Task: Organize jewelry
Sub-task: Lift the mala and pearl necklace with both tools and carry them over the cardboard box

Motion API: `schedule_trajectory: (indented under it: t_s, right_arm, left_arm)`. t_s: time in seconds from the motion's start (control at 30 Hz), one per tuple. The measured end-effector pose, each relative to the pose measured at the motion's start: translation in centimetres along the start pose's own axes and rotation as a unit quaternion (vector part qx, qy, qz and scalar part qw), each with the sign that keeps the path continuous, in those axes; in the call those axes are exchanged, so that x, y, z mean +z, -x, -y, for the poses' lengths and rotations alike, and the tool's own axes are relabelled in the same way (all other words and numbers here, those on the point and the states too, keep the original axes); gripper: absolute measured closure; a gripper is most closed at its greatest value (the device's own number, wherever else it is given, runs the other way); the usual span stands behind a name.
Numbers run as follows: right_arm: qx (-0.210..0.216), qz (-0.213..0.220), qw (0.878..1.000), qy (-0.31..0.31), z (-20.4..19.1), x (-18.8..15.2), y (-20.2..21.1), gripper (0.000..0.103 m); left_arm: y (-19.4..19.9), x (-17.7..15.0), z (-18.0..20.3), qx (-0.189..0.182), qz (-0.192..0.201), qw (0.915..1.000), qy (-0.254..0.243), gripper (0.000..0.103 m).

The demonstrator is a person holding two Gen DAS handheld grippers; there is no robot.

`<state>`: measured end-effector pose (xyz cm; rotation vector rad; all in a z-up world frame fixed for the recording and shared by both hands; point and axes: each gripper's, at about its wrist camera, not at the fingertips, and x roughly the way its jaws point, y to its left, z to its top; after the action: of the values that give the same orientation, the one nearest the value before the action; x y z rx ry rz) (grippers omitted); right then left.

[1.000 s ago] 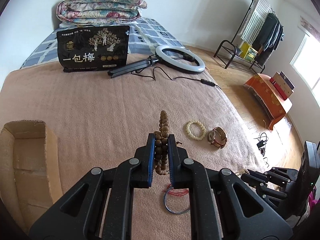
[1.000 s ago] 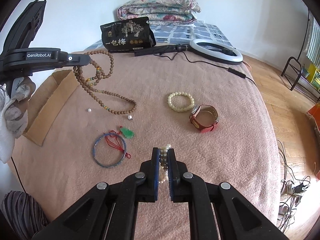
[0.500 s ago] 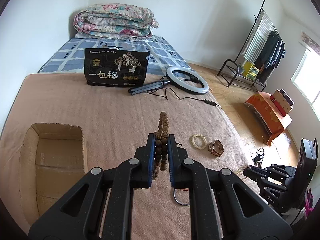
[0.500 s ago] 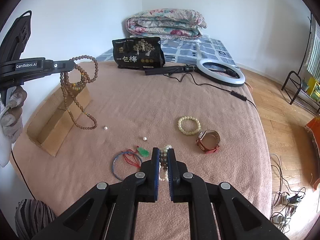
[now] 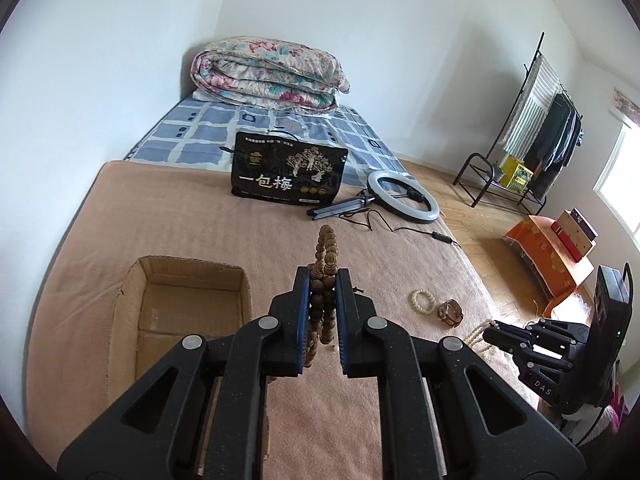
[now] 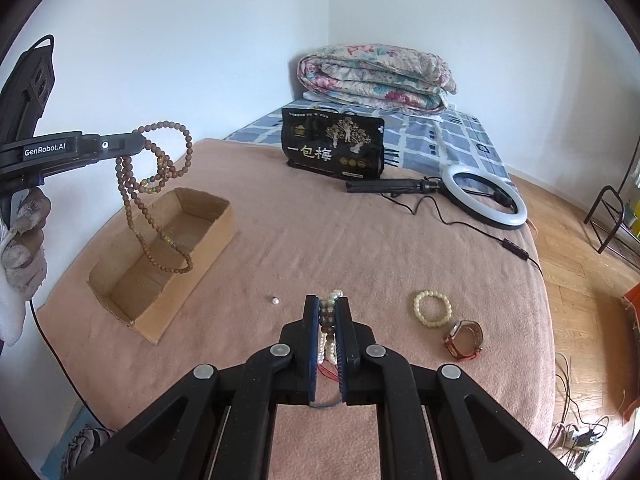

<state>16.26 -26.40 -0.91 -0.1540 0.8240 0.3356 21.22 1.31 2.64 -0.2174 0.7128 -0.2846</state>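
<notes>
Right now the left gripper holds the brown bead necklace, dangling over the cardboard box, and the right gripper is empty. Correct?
Not quite. The right gripper is not empty: the right wrist view shows it shut on a white pearl strand. The left gripper does hold the brown bead necklace, dangling over the cardboard box.

the left tool (image 5: 323,280) is raised above the bed, angled downward, its jaws clamped tight on a strand of brown wooden beads (image 6: 154,196) that hangs below it. a hand in a worn glove (image 6: 24,240) grips its handle. the right tool (image 6: 328,312) also tilts downward, jaws pinched on a pearl strand (image 6: 332,300), lifted clear of the bed.
</notes>
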Motion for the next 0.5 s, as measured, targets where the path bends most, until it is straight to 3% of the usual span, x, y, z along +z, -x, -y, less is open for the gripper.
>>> schedule_trajectory:
  t_s: [0.5]
  right_arm:
    - [0.056, 0.011, 0.997, 0.044, -7.4, 5.4, -3.4, 0.098]
  left_arm:
    - [4.0, -0.8, -6.5, 0.032, 0.019, 0.9989, 0.027, 0.093]
